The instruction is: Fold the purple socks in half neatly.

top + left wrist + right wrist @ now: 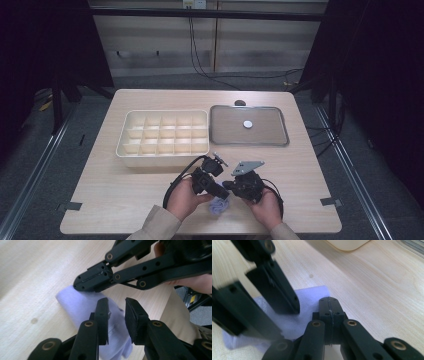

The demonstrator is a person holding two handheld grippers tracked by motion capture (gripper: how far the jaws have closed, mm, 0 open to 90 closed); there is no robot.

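Two hand-held grippers work a small lilac cloth [82, 307] at the lower centre of the high view, on the near edge of the wooden table [300, 165].

The right gripper [329, 305] has its jaws pressed together, pinning the cloth's edge. The left gripper [116, 312] stands partly open over the fabric, gripping nothing. If the pinch slips as the left one closes, the thin cloth could bunch or slide away. The compartment box [131, 120] and metal tray [285, 131] sit beyond, toward the top.

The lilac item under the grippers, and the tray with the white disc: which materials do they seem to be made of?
The lilac item looks like soft knitted fabric: fine ribs, limp folds, matte surface. The tray appears to be metal, probably steel: grey, rolled rim with a dull sheen.
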